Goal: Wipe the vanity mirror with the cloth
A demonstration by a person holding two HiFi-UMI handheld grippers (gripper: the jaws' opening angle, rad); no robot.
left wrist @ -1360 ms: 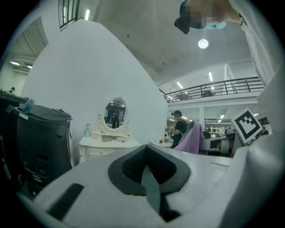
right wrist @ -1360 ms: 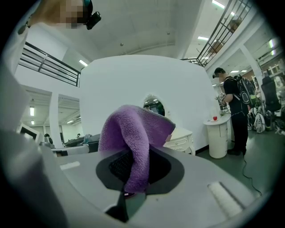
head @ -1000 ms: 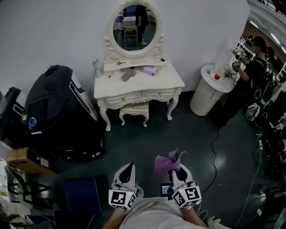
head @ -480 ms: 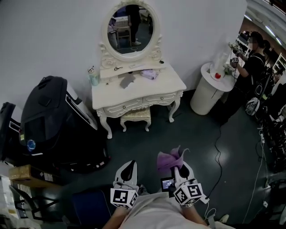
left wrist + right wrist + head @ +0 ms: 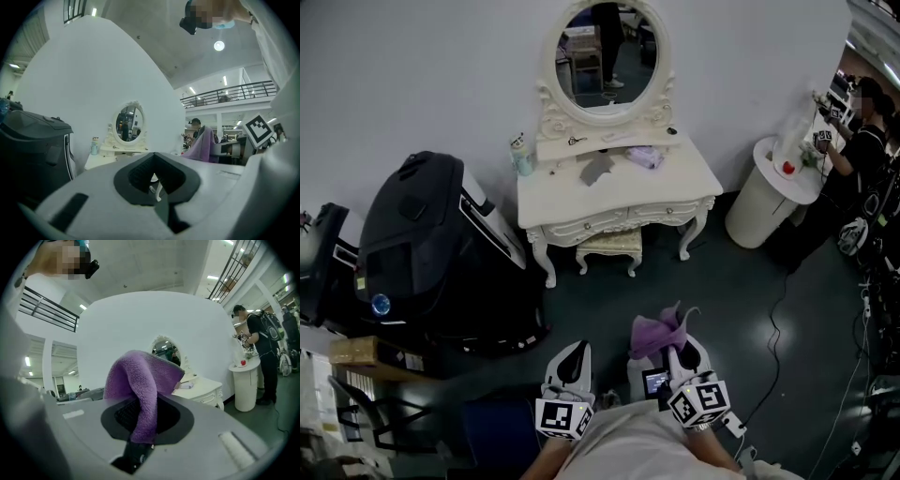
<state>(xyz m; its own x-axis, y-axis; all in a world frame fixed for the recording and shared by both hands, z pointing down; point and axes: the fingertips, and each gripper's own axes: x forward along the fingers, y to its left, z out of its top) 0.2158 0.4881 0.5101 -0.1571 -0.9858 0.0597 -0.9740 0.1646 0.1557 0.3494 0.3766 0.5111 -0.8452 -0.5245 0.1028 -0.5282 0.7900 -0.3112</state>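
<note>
compared with half a second ago, the vanity mirror and the white dressing table are seen shifted to the right in the head view and slightly nearer. from this it is judged that the body has been turned and moved a little toward them. the two grippers have not been raised; they are held low, close to the body. the purple cloth is kept in the right gripper, whose jaws are closed on its lower part, and the free end of the cloth stands up above them. the left gripper is closed to a point and nothing is held in it. the mirror is well apart from the cloth, across the dark floor. the wiping is therefore not yet begun. only the approach is under way, and the cloth must be carried up to the glass.
</note>
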